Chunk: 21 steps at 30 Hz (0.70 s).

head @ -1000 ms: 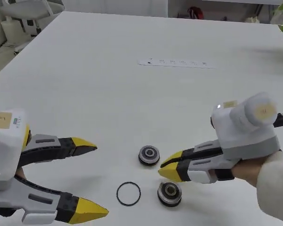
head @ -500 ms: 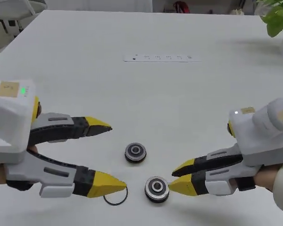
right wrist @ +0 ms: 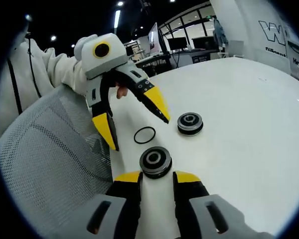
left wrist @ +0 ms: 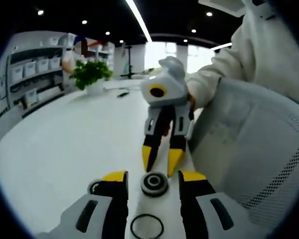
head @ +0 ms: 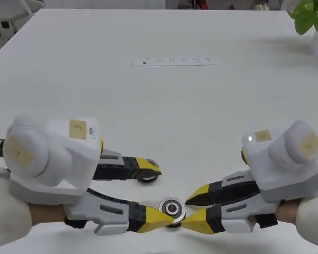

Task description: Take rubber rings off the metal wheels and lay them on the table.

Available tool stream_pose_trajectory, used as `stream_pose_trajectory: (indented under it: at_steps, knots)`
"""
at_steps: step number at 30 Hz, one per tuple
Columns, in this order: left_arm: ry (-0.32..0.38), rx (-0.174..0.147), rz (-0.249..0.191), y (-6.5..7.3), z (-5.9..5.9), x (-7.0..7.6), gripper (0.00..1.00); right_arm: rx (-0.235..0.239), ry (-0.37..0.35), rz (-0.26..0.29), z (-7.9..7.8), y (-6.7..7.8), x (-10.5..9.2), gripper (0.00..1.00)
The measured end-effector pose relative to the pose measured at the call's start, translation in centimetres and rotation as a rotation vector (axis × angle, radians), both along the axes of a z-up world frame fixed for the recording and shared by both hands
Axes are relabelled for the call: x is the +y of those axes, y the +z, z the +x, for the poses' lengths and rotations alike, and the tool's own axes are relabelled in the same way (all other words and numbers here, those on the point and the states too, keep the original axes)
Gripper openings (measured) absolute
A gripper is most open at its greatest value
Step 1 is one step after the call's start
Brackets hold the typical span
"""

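One ring off: a single rubber ring lies flat and loose on the white surface, a little left of the near wheel, touching neither wheel.
Near wheel: the metal wheel sits flat at the near edge, dead centre between the two tools. Its rim looks dark, so I'd say rubber is on it yet.
Far wheel: the second wheel rests just beyond and slightly left, also dark at the rim and nobody on it.
Left tool: the left gripper comes in from the left with its jaws spread wide. The yellow tips flank the near wheel and pinch nothing.
Right tool: the right gripper comes in from the right, jaws parted more narrowly. Its tips are just short of the same wheel and it has no hold either.
Step in hand: both tools are closing on the near wheel, probably one to steady it and one to peel, though which does which I can't call.
Progress: early going by my reckoning, with one ring laid down and both wheels seemingly with rubber left to strip.
Containers: no tray or bin in play, and the ring goes straight on the surface. At the far right a leafy plant stands in a pale pot.
Also about: a flat white strip lies far across the surface, well apart from the work.
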<state>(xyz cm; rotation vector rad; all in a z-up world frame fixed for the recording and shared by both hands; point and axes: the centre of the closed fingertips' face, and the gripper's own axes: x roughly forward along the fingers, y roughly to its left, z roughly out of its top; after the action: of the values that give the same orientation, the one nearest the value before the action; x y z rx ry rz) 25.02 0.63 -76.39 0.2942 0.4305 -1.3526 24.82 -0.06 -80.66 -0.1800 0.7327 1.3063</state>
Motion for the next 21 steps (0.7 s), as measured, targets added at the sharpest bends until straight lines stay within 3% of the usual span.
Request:
stream_pose_trajectory:
  at_steps: [3, 8, 14, 16, 17, 21]
  knots:
    - [0.011, -0.001, 0.0, -0.5, 0.1, -0.3, 0.36, -0.011, 0.006, -0.002, 0.0, 0.0, 0.1, 0.21]
    - [0.025, -0.018, 0.038, -1.9, 0.2, -0.3, 0.3, -0.03, 0.019, -0.01, -0.1, -0.2, 0.2, 0.18]
    - [0.041, -0.001, 0.049, -2.5, 0.2, -0.1, 0.16, -0.054, 0.037, -0.023, -0.2, -0.4, 0.2, 0.14]
    - [0.038, 0.0, 0.061, -2.9, 0.2, -0.1, 0.15, -0.065, 0.039, -0.031, -0.1, -0.5, 0.0, 0.12]
    - [0.036, -0.018, 0.049, -2.8, 0.4, -0.3, 0.15, -0.071, 0.041, -0.035, -0.1, -0.5, 0.0, 0.1]
    - [0.033, -0.012, 0.05, -3.0, 0.3, -0.4, 0.14, -0.083, 0.044, -0.038, 0.1, -0.6, -0.2, 0.05]
